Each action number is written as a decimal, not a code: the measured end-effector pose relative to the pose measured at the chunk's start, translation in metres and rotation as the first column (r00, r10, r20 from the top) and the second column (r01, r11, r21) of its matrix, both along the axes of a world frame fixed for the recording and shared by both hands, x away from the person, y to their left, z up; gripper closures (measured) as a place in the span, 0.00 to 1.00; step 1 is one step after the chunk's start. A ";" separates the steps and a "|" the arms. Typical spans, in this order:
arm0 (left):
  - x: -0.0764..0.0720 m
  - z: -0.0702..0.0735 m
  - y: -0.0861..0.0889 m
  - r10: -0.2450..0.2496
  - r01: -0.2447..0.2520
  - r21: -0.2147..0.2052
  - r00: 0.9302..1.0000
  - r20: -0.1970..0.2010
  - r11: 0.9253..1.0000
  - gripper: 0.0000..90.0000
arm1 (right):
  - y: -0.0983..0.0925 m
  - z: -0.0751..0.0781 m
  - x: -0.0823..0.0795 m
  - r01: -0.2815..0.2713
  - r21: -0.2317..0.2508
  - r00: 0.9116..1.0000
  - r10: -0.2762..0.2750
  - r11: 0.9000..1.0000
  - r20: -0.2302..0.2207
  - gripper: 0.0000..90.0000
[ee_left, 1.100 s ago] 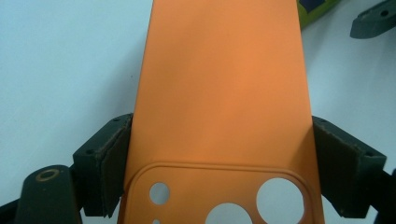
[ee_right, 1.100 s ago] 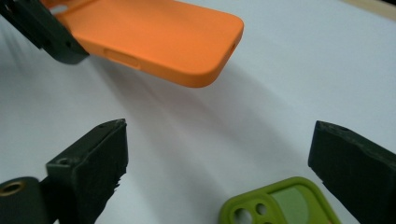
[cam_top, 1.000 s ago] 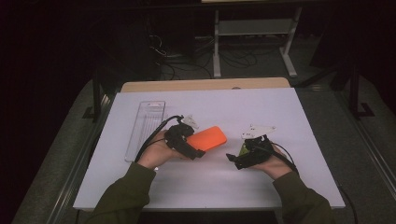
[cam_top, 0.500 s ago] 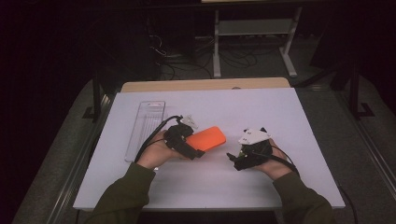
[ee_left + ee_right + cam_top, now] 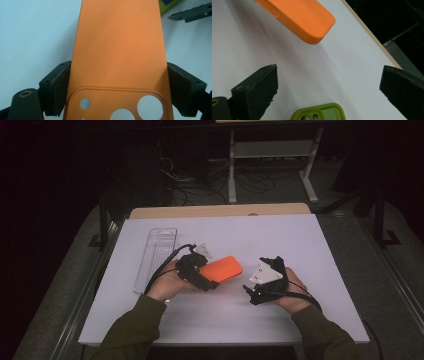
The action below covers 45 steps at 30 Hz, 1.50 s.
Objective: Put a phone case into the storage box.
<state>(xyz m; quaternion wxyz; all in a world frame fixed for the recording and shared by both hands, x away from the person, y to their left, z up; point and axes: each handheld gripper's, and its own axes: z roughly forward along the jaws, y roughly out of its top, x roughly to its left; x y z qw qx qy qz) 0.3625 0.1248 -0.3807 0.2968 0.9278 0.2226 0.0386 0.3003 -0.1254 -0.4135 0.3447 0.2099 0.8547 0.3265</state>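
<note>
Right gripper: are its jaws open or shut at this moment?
Open. In its own view the right gripper has its two black jaws standing wide apart, with bare white table and a green case's corner between them, touching neither.

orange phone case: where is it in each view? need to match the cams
High view: orange phone case at table centre, its near end clamped by the left gripper.
Left gripper view: case runs up the middle from the bottom edge, camera cutouts at the bottom, both pads on its sides.
Right gripper view: its rounded end hangs at top left, beyond the open jaws.
Shared landmark: the white table top.
</note>
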 end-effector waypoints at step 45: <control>-0.002 -0.002 -0.003 0.009 -0.009 -0.005 1.000 -0.006 1.000 0.17 | 0.035 -0.016 -0.027 -0.025 -0.441 0.862 0.243 0.897 0.445 0.02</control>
